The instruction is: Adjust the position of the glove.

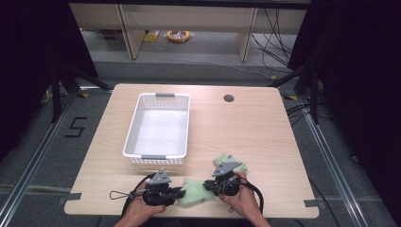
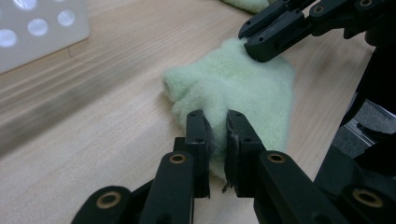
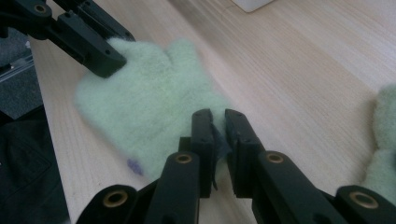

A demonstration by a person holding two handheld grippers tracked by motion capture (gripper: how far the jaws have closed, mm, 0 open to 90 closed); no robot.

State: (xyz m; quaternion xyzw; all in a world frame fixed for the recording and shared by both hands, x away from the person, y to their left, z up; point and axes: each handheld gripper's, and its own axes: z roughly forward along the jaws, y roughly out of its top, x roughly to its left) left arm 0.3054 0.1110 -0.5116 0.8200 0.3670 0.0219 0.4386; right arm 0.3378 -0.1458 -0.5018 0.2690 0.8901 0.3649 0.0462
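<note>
From the high view, a pale green fleece mitten (image 1: 193,197) lies flat on the wooden table (image 1: 255,142) close to its near edge, about midway along it. The left gripper (image 1: 180,193) meets the mitten from the left and the right gripper (image 1: 206,185) from the right, each held in one of the person's hands. A second green mitten (image 1: 231,163) lies just behind the right gripper, a little farther from the near edge. A white perforated plastic basket (image 1: 158,160) stands behind the left gripper, toward the table's left half; its floor is bare, with nothing in it.

In the left gripper view, its two black jaws stand almost together and pinch a fold of the mitten's (image 2: 233,88) edge between the pads. The right gripper (image 2: 261,44) bites the fabric at the far side. A corner of the basket (image 2: 42,28) shows at the upper left.

In the right gripper view, the jaws are likewise closed to a narrow slit, clamping the mitten's (image 3: 149,98) near edge. The left gripper (image 3: 109,58) holds the opposite edge beside the thumb. The second mitten (image 3: 385,140) sits at the right margin.
</note>
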